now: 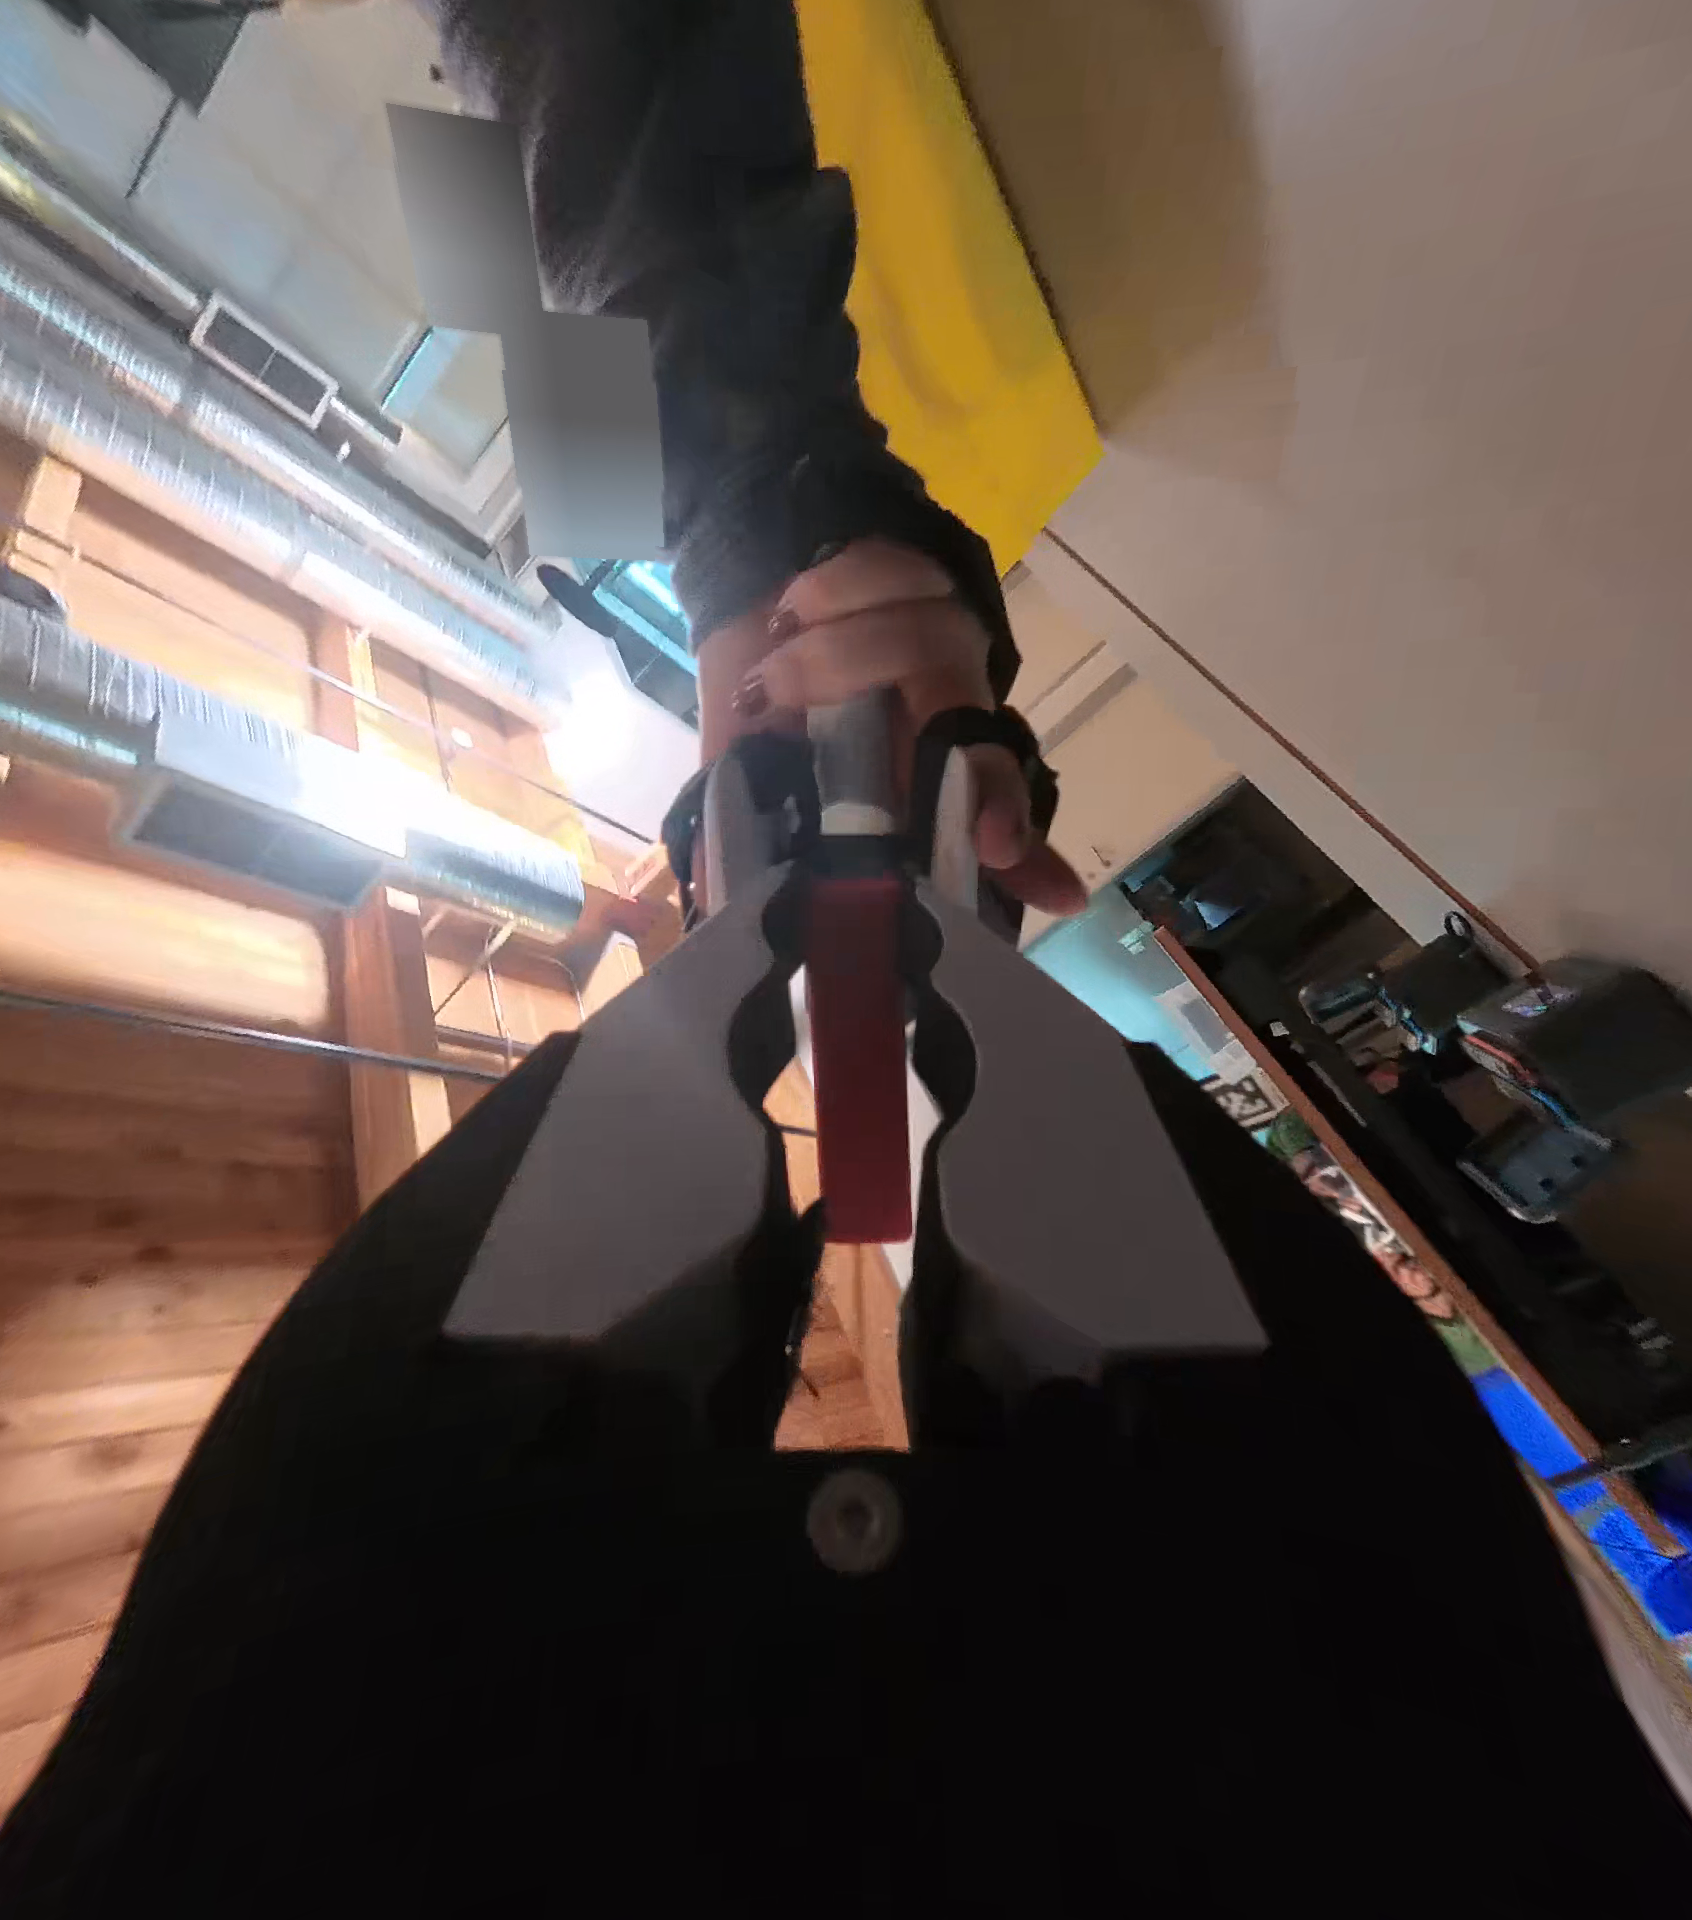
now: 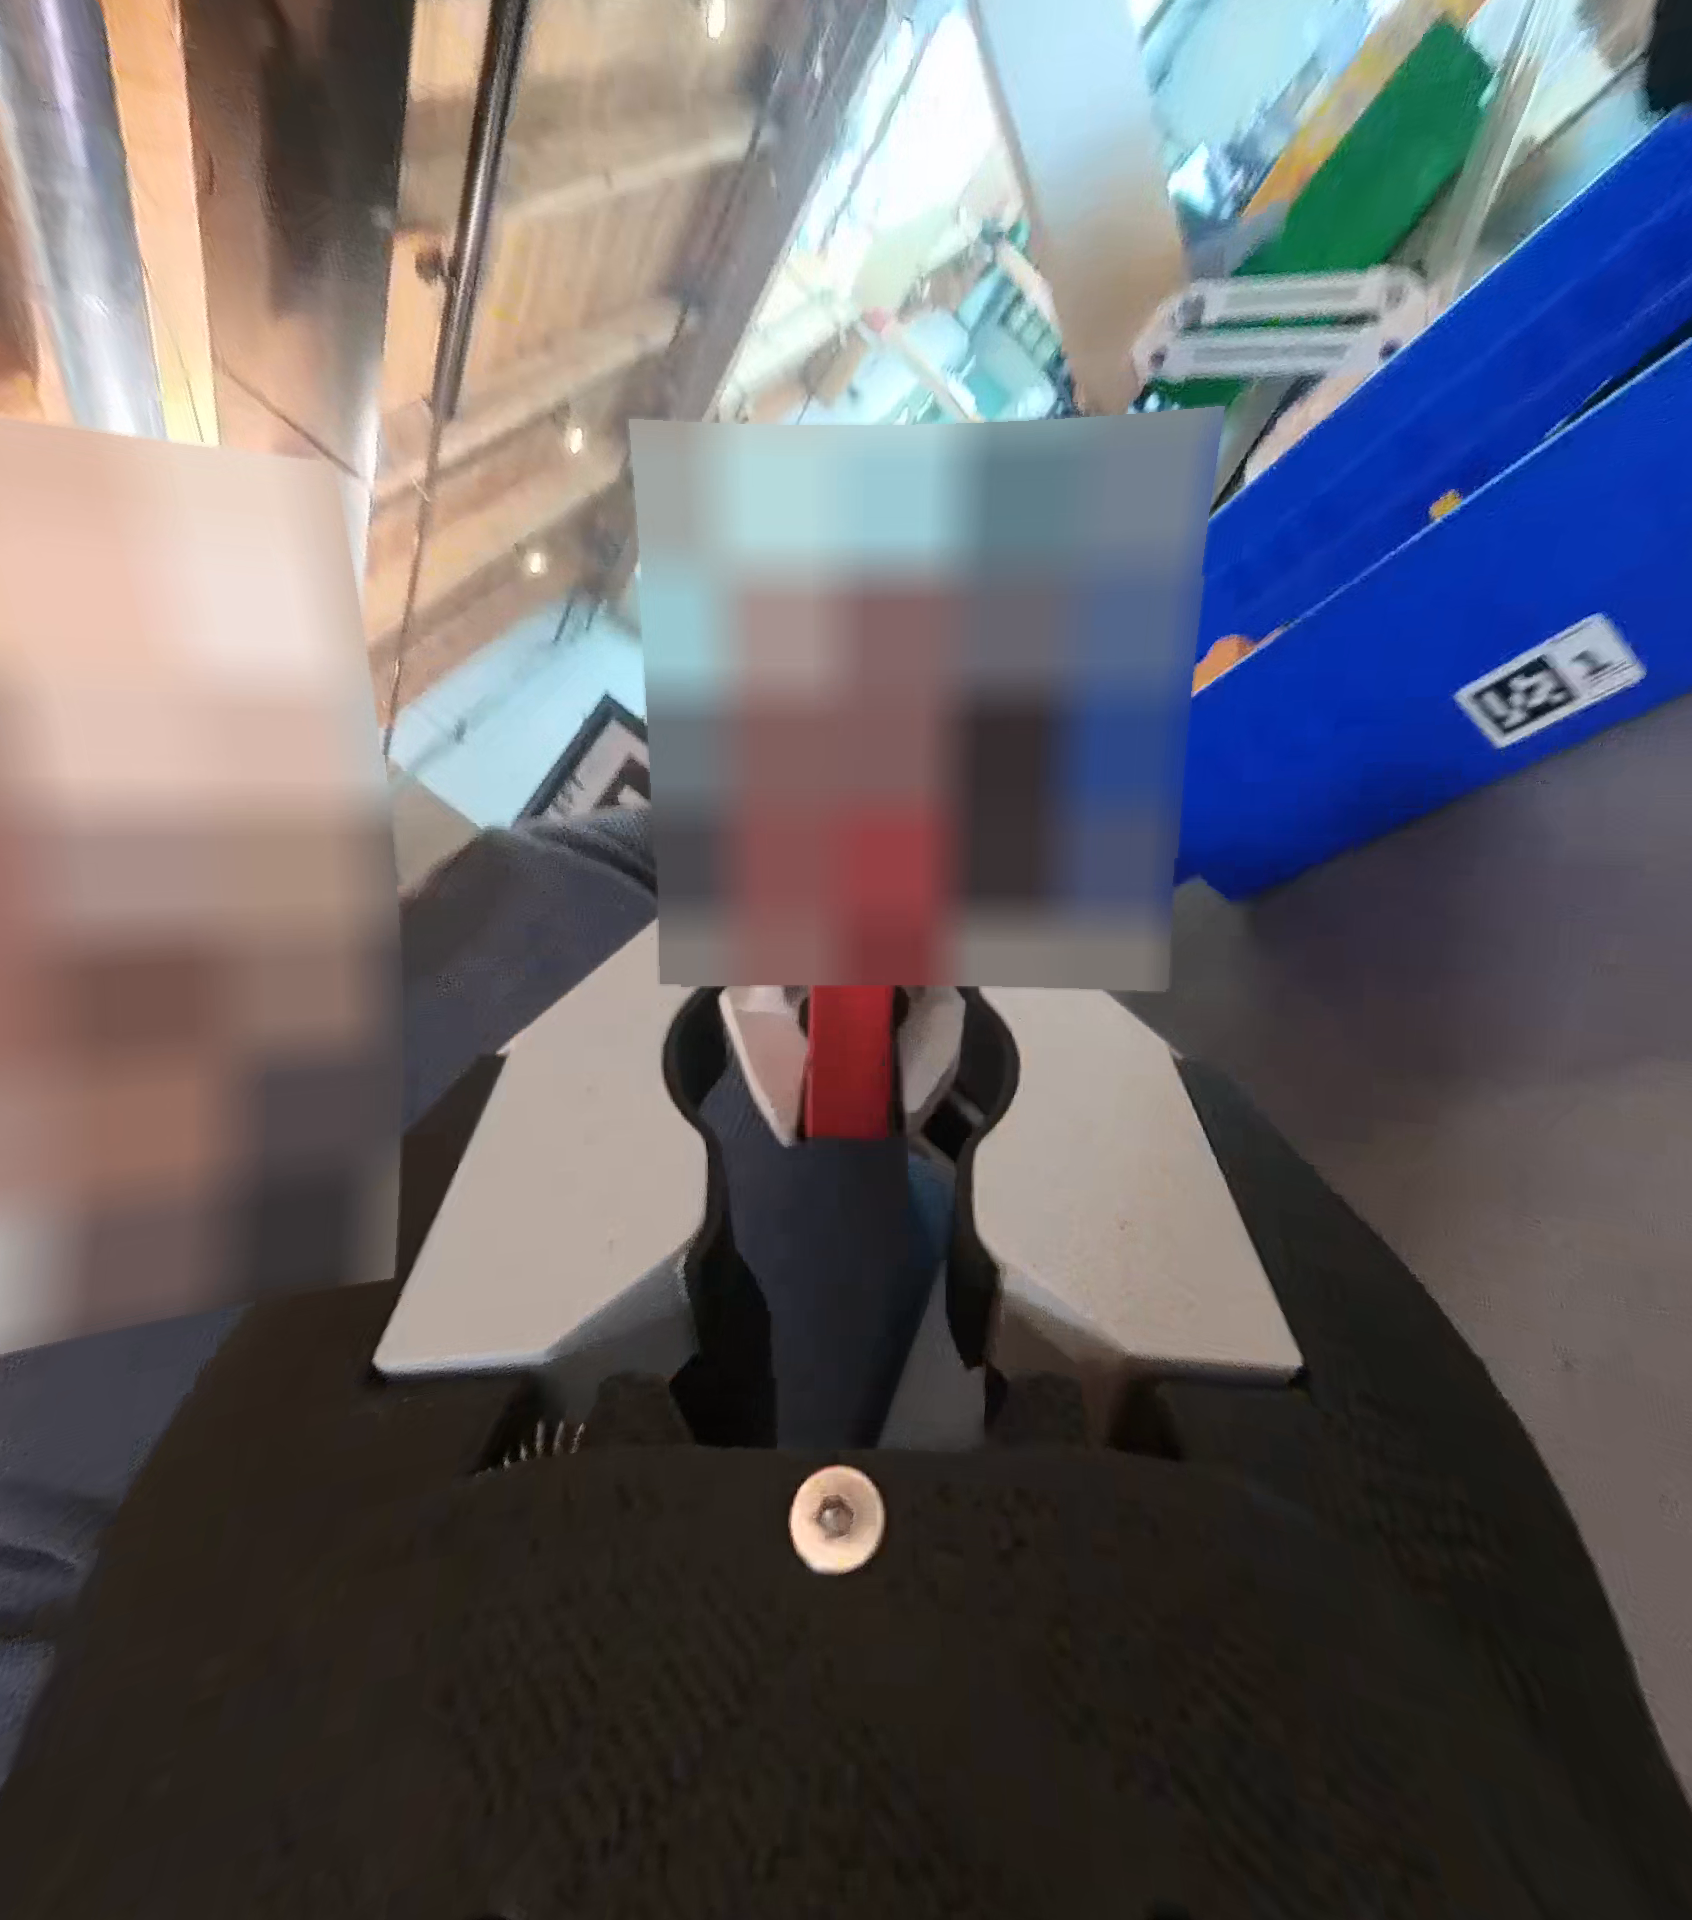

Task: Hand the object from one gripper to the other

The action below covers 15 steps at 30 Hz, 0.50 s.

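Here, mid-handover, the red bar (image 1: 863,1060) is seen pinched near its far end by the tips of the left gripper (image 1: 857,914). The rest of the bar lies back between the fingers and appears untouched by them. The right gripper (image 1: 847,831), carried by a hand (image 1: 852,644), is met at 12 o'clock.

In the right wrist view, the right gripper (image 2: 847,1023) is shown spread wide, straddling both the bar (image 2: 847,1060) and the left gripper (image 2: 847,1127). Blue bins (image 2: 1444,727) are seen at 2 o'clock.

Two risks are judged: the left tips, not the bar, could be clamped by the closing right fingers, and the bar could be dropped if released too early.
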Tool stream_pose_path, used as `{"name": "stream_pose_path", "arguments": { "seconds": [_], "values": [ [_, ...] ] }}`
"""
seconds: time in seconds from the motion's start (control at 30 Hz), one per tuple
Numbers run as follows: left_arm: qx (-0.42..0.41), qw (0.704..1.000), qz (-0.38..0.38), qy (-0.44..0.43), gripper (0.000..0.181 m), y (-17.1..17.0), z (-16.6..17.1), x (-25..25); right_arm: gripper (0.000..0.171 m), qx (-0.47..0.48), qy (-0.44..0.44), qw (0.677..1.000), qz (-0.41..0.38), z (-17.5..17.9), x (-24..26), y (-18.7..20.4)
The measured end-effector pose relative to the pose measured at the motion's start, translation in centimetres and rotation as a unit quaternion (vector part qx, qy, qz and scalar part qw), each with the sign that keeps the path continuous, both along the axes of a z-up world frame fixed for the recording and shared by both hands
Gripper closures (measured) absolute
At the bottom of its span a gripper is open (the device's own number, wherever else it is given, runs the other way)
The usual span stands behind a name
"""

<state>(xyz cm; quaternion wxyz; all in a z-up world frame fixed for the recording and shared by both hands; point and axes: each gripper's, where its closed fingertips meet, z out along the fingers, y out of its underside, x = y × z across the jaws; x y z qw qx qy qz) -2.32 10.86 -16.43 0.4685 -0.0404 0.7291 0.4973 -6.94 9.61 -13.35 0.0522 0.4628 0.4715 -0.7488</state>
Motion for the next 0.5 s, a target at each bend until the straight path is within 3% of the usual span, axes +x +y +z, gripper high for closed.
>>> {"name": "stream_pose_path", "arguments": {
  "seconds": [0.03,0.17,0.27,0.37,0.5],
  "values": [
    [0.002,1.0,-0.006,0.006,0.167,-0.1,-0.2,0.1,0.135,0.01,0.004,1.0,0.015,-0.1,0.2,-0.6],
    [-0.019,0.999,-0.003,-0.049,0.164,-0.1,0.4,0.3,0.156,0.063,0.033,0.997,-0.003,-0.1,0.1,-0.7],
    [-0.089,0.973,0.012,-0.21,0.127,0.4,2.4,-0.7,0.156,0.109,0.064,0.989,-0.082,0.8,-0.2,1.5],
    [-0.217,0.901,0.011,-0.375,0.115,0.3,4.0,-1.9,0.157,0.193,0.132,0.956,-0.177,2.3,0.4,3.9],
    [-0.402,0.748,0.017,-0.528,0.111,0.9,5.4,-3.0,0.157,0.371,0.209,0.865,-0.264,3.6,1.3,5.1]
  ]
}}
